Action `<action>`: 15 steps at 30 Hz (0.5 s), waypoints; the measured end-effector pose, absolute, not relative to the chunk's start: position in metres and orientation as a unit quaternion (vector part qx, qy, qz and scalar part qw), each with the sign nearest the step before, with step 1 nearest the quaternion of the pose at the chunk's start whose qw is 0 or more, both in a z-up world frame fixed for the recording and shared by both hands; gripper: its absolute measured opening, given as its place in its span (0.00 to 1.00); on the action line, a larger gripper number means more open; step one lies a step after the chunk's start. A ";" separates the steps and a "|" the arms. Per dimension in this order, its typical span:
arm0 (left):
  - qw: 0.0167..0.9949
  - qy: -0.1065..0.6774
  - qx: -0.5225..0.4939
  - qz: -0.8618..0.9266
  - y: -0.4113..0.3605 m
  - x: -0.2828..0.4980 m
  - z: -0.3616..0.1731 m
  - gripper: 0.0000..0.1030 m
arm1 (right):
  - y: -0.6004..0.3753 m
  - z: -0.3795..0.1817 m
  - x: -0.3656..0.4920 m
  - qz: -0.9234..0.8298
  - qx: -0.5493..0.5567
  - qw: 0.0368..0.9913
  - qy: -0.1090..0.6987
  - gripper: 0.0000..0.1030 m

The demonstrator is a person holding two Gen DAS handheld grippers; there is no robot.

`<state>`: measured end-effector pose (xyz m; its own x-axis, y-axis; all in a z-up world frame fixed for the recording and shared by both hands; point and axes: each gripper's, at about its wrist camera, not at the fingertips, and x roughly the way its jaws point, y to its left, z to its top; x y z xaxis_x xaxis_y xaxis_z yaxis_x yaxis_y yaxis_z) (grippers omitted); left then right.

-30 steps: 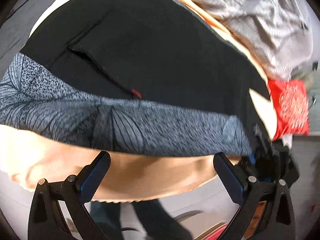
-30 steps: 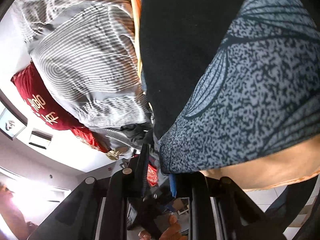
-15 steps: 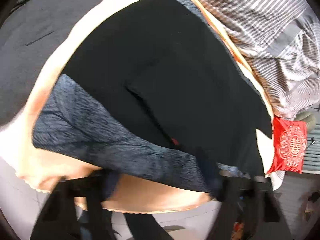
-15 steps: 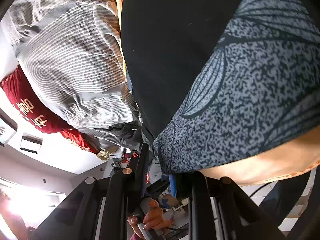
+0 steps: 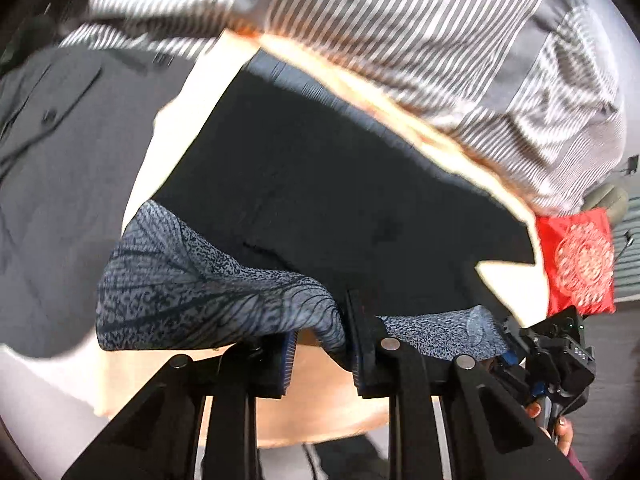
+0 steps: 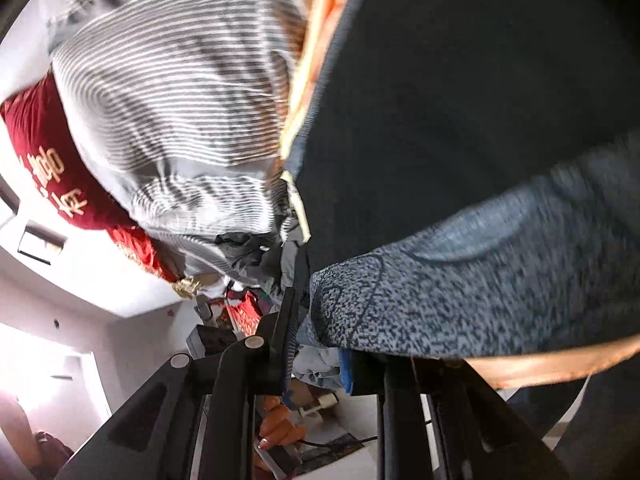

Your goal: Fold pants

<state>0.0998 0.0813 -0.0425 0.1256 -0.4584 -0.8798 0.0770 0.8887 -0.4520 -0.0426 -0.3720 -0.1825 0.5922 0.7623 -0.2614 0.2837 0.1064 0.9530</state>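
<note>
Black pants (image 5: pixel 340 184) flat on peach bed sheet (image 5: pixel 168 132), beside striped quilt (image 5: pixel 420 48) and red pillow (image 5: pixel 580 268). Left hand-held gripper (image 5: pixel 320 344) and right hand-held gripper (image 6: pixel 316 344) both pinching the gray patterned hem (image 5: pixel 192 292).

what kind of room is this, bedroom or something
Most likely a bedroom at home. The pants lie on a bed-like surface beside a bunched grey striped duvet, with a red embroidered cushion at its edge and a white ceiling behind.
</note>
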 end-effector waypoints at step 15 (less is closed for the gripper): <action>0.769 0.624 -0.100 -0.092 -0.013 0.286 -0.091 0.24 | -0.437 -0.202 0.186 0.227 0.591 0.574 0.519 0.19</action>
